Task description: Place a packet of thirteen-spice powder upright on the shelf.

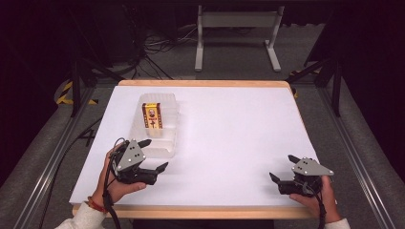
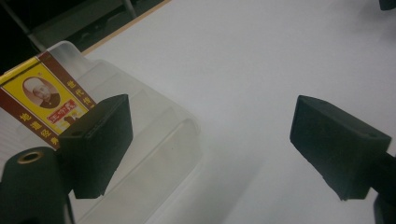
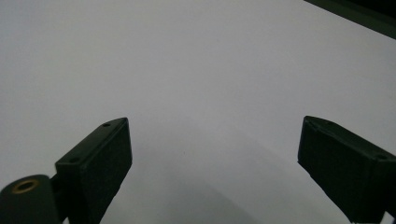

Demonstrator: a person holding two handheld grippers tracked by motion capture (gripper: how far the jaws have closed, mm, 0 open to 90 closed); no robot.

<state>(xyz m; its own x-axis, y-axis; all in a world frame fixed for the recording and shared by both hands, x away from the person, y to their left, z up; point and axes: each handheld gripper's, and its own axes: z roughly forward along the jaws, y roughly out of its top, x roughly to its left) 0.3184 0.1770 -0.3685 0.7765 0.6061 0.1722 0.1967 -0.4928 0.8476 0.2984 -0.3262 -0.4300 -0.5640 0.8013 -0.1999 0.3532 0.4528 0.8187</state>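
A clear plastic container (image 1: 169,125) lies on the white table (image 1: 229,129) at the left, and a yellow and dark red box (image 1: 152,116) rests in it. My left gripper (image 1: 156,155) stands open just in front of the container's near end, jaws wide apart with nothing between them. In the left gripper view the box (image 2: 42,100) and the container (image 2: 154,140) sit at the left, behind the left jaw. My right gripper (image 1: 283,167) rests open near the table's front right corner, above bare white surface (image 3: 196,93).
The wooden table edge (image 1: 200,83) runs along the far side. Beyond it stand a grey metal frame (image 1: 236,33) and loose cables (image 1: 157,47) on the floor. Metal rails (image 1: 57,148) flank the table on both sides.
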